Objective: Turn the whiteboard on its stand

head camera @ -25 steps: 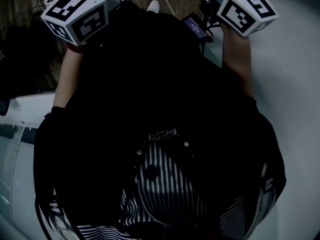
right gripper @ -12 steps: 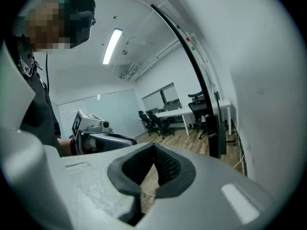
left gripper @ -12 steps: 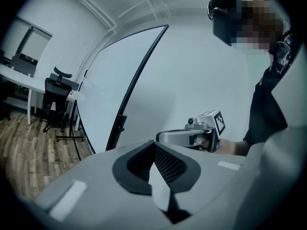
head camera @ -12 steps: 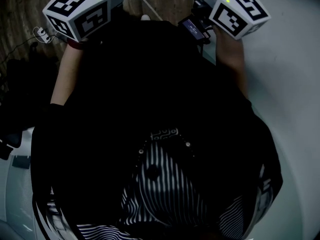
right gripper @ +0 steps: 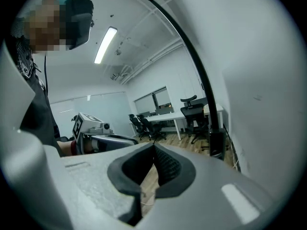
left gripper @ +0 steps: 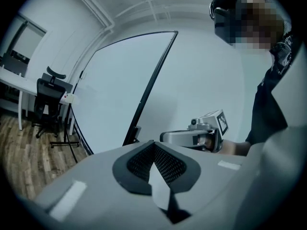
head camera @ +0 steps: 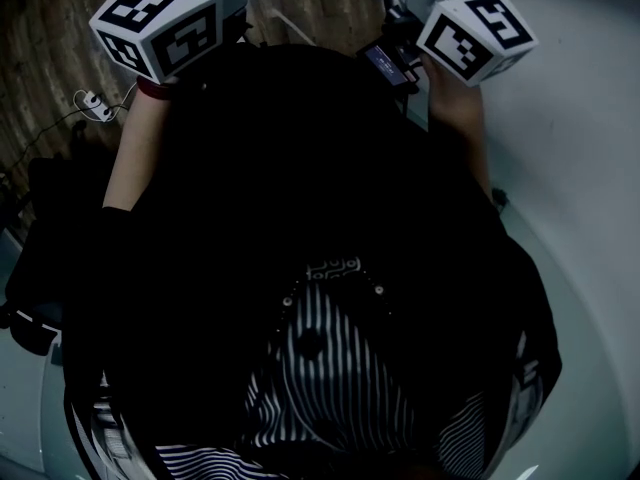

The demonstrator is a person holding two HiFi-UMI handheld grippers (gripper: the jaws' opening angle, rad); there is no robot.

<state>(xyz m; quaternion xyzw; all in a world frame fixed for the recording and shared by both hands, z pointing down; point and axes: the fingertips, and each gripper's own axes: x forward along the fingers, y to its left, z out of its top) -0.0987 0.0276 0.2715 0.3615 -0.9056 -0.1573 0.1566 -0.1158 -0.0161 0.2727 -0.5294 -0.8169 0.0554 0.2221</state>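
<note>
Office room showing wooden floor [left gripper: 29,150] | whiteboard [left gripper: 120,90] with black frame rising just ahead of both grippers | desk chairs [right gripper: 194,110] standing behind | left gripper [left gripper: 154,146] clenching, empty | right gripper [right gripper: 154,151] clenching, empty

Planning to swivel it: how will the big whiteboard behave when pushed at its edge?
The whiteboard looks broad, flat and rigid in its dark frame, so it should stay stiff. Being large, it probably swings slowly. Its smooth face may be slippery.
</note>
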